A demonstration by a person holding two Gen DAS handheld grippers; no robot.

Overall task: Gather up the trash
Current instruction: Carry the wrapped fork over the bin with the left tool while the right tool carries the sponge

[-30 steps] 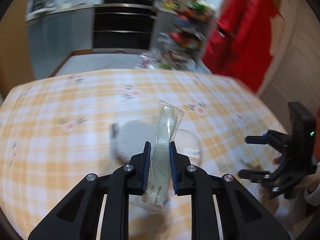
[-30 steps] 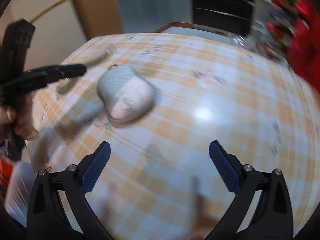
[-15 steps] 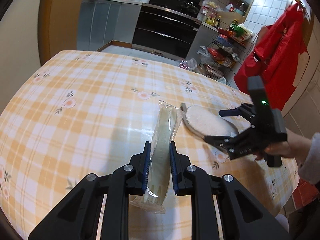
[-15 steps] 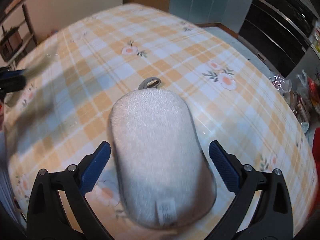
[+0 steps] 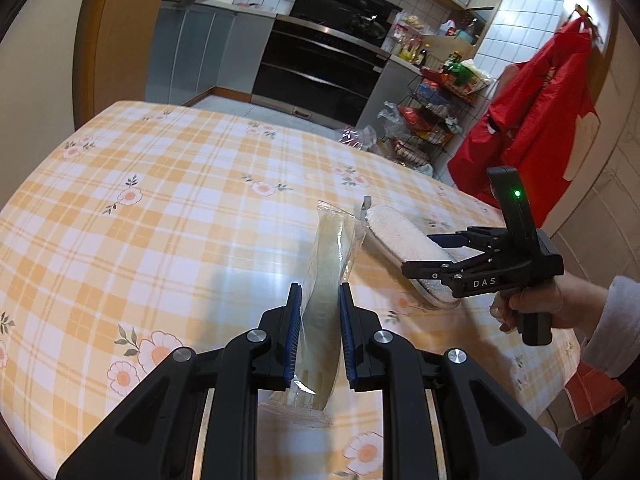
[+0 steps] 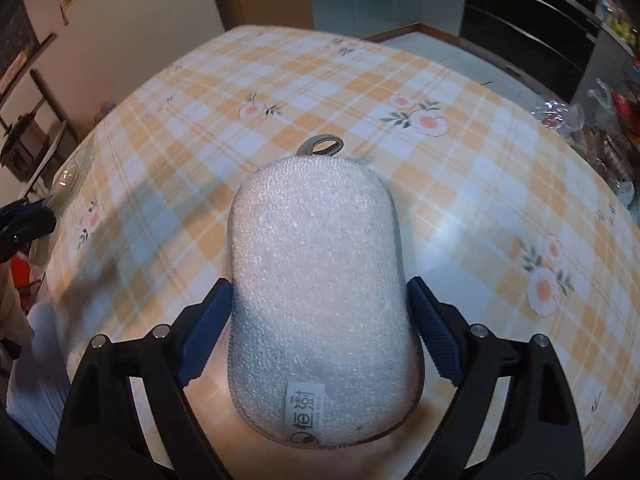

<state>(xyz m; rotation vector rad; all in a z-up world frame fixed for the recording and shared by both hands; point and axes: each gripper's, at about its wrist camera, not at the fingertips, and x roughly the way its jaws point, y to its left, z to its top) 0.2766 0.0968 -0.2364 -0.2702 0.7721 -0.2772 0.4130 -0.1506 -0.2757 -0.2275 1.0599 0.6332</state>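
A clear plastic packet with a pale disposable fork sticks up between the pads of my left gripper, which is shut on it above the checked tablecloth. To its right a white oval scrub sponge with a grey loop lies flat on the table. My right gripper straddles the sponge and its jaws are closing. The blue pads stand right at the sponge's two long sides, with no dent showing. From the right wrist view, my left gripper and its packet sit at the far left edge.
A person's hand in a white sleeve holds the right gripper near the table's right edge. Beyond the table are a black oven, a wire rack of groceries and a red garment on the wall.
My right gripper swung in over the sponge, came down around it and narrowed its jaws. My left gripper, still holding the packet, drew away to the left of the sponge.
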